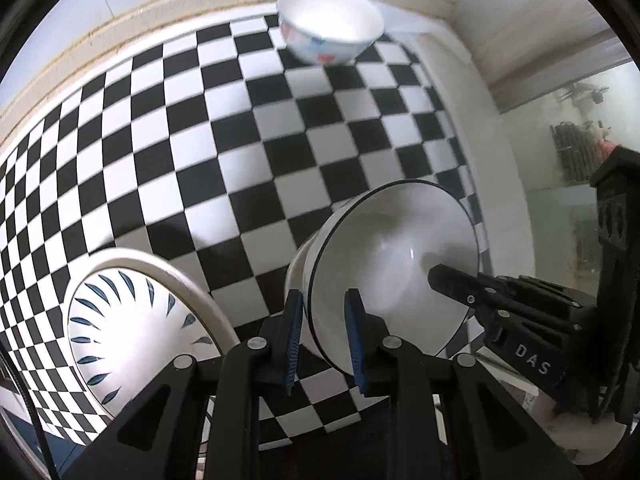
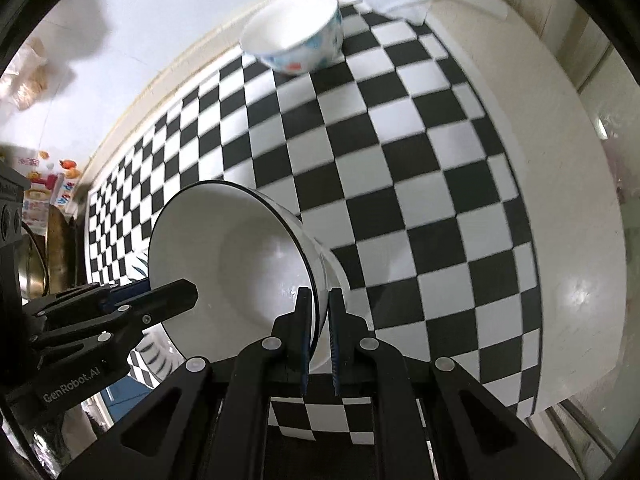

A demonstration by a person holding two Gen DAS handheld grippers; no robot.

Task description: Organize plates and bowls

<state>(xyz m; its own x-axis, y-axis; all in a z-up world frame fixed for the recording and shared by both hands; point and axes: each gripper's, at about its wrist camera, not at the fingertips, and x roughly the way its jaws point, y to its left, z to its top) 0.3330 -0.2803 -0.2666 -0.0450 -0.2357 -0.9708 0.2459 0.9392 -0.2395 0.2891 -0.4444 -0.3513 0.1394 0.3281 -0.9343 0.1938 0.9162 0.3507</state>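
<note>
A white bowl with a thin black rim (image 1: 394,264) (image 2: 236,264) is held tilted above the checkered table. My right gripper (image 2: 320,334) is shut on its rim, one finger inside, one outside. My left gripper (image 1: 325,338) straddles the opposite rim with a visible gap, open. The right gripper shows in the left wrist view (image 1: 472,292), and the left gripper in the right wrist view (image 2: 156,300). A plate with blue leaf marks (image 1: 136,328) lies at the lower left. A white bowl with blue and red patterns (image 1: 329,24) (image 2: 296,32) stands at the far edge.
The black-and-white checkered cloth (image 1: 240,140) (image 2: 400,160) covers the table, with a white border on the right (image 2: 560,200). A pale wall runs behind the far edge. Clutter and a glass panel lie off the table's sides.
</note>
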